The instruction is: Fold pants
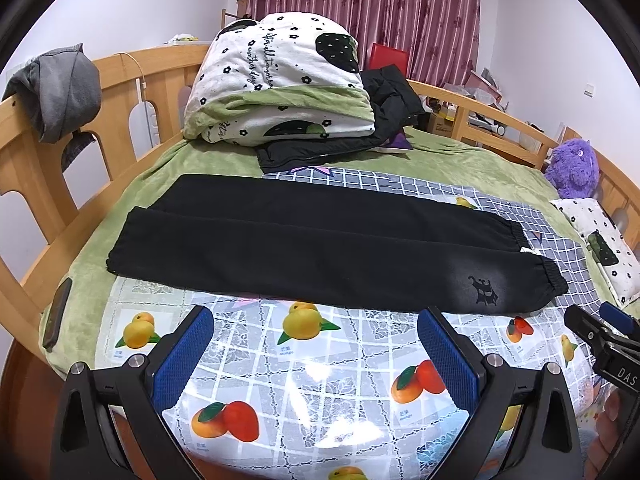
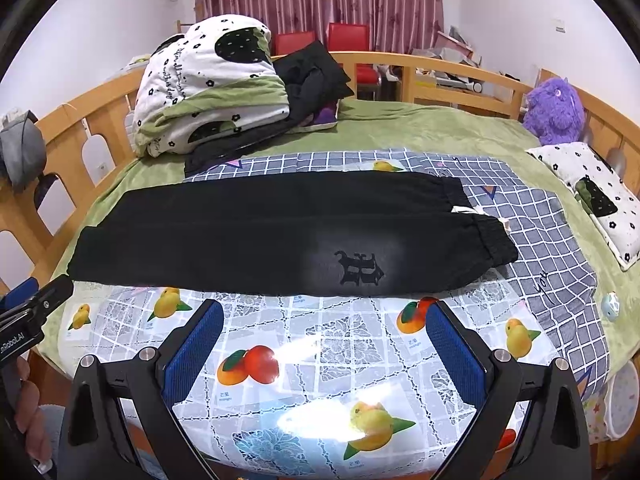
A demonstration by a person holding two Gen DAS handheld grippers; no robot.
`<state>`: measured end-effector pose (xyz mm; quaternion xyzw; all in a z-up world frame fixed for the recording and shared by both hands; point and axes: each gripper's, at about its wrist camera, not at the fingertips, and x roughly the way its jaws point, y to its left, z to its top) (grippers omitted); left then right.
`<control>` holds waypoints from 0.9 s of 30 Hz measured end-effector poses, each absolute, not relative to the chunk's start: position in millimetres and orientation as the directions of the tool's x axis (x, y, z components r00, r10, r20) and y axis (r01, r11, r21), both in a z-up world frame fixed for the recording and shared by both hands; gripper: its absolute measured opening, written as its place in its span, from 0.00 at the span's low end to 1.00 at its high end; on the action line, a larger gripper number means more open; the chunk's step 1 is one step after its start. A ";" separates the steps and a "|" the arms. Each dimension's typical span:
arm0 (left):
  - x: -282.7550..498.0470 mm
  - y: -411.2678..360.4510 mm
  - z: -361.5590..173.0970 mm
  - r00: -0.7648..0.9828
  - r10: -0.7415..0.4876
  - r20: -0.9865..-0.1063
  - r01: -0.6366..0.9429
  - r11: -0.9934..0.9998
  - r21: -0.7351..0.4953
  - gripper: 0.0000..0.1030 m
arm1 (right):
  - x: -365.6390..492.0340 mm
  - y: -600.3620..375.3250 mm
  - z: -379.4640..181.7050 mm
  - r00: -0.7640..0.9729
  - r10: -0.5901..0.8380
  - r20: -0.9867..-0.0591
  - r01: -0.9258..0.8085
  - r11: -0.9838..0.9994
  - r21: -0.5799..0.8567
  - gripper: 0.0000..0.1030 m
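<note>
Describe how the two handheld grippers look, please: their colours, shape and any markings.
Both are alike. The left gripper and the right gripper have black angular frames with silver bolts, and two flat fingers faced with blue textured pads. White lettering marks their black bodies: "DAS" on the right one, "nRobot.AI" on the left.

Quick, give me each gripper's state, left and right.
Left gripper: open, holding nothing, short of the black pants.
Right gripper: open, holding nothing, also short of the pants.
</note>
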<state>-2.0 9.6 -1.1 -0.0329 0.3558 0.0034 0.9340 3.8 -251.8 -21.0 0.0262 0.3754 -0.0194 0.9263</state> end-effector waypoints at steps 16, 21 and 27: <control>61.5 38.3 -8.1 0.790 0.057 -0.611 -0.118 0.991 -0.059 1.00 | 31.4 -272.6 13.6 0.798 -0.034 -0.602 0.034 0.999 -0.011 0.98; 90.3 75.1 -37.4 0.731 0.075 -0.679 -0.169 0.983 -0.074 1.00 | 67.3 -303.6 8.5 0.782 -0.054 -0.621 0.042 0.999 -0.034 0.98; 117.8 128.5 -94.9 0.643 0.097 -0.760 -0.257 0.962 -0.095 0.99 | 105.6 -357.1 -37.9 0.751 -0.088 -0.654 0.132 0.991 0.018 0.97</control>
